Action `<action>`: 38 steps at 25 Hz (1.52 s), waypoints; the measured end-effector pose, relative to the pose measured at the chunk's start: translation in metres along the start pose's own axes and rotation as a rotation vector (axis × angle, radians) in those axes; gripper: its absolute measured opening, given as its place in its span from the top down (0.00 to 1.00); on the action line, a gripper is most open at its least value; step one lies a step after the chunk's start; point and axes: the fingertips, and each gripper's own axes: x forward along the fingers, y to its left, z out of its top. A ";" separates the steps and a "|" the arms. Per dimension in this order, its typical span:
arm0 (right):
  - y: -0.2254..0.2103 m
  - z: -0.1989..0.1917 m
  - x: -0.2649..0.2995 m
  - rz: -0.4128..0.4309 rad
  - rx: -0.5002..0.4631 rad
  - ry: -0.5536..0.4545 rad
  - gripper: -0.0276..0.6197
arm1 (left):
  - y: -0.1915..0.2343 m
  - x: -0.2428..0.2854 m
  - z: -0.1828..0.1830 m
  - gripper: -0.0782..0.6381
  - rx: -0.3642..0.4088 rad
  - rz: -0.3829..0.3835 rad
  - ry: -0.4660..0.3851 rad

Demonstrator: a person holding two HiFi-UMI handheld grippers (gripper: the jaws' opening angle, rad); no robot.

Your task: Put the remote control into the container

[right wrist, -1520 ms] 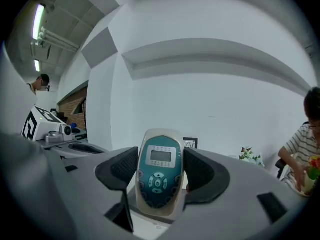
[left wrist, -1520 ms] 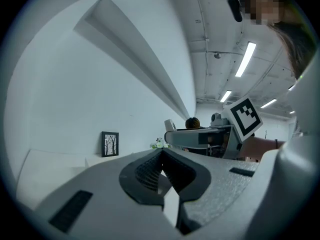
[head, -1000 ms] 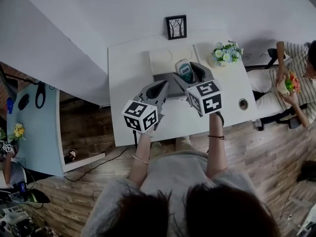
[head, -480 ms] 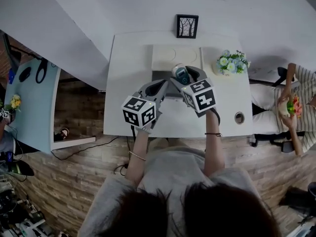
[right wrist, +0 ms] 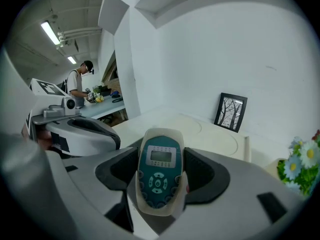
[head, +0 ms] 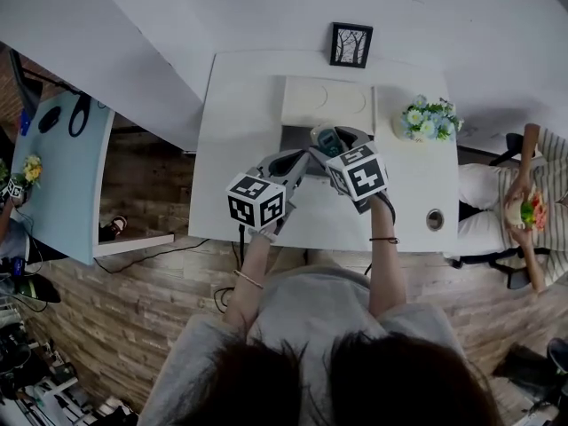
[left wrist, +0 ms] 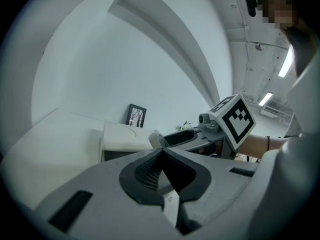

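The remote control [right wrist: 159, 171] is cream with a teal face, a small screen and several buttons. It stands between the jaws of my right gripper [right wrist: 161, 159], which is shut on it. In the head view the remote control [head: 329, 138] is held above the white table [head: 235, 131], at the dark front opening of the cream container [head: 324, 103]. My left gripper [head: 290, 162] hangs just left of it, shut and holding nothing. In the left gripper view my left gripper [left wrist: 162, 149] has its pads meeting, and the container [left wrist: 122, 134] lies beyond.
A framed tree picture [head: 351, 44] leans on the wall behind the container. A bunch of flowers [head: 429, 119] stands at the table's right, near a round cable hole [head: 435, 219]. A seated person [head: 519, 193] is at the right. A light blue desk [head: 58, 176] stands at the left.
The head view has shifted, so the table sits further right and lower in the frame. The right gripper still holds the remote at the container's front. The left gripper stays beside it.
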 end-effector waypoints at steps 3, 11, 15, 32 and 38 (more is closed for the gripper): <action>-0.003 -0.007 0.011 0.016 -0.018 0.041 0.52 | 0.006 0.003 -0.003 0.89 -0.015 0.003 0.004; -0.001 -0.024 0.035 0.079 -0.032 0.151 0.52 | 0.019 0.009 -0.014 0.89 -0.055 0.007 0.040; 0.004 -0.033 0.041 0.113 -0.041 0.193 0.52 | 0.021 0.013 -0.019 0.89 -0.074 -0.003 0.056; -0.004 -0.073 0.072 0.116 -0.088 0.370 0.52 | 0.021 0.022 -0.033 0.89 -0.119 -0.018 0.096; -0.004 -0.072 0.075 0.092 -0.085 0.379 0.51 | 0.021 0.020 -0.035 0.89 -0.131 -0.022 0.100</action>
